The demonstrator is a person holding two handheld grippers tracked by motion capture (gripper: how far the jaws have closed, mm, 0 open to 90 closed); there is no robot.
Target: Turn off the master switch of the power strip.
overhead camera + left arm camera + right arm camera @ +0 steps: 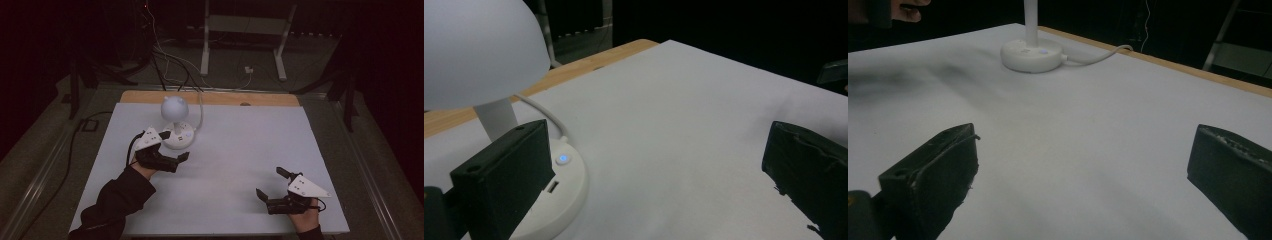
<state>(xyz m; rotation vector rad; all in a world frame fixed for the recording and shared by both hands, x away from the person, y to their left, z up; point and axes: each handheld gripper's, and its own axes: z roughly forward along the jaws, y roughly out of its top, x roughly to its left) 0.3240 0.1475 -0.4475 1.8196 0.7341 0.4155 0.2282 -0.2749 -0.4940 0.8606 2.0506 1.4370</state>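
A white lamp (176,120) stood near the far left of the white table (240,150), its round base (556,195) showing a small lit blue button (563,159). The left gripper (171,146) hovered at the base with its jaws spread wide and nothing between them, one jaw just beside the base's rim. The right gripper (270,183) sat well apart near the front right edge, likewise wide open and empty.

Left claw (174,145) open beside lamp (176,124); right claw (270,184) open, well apart.
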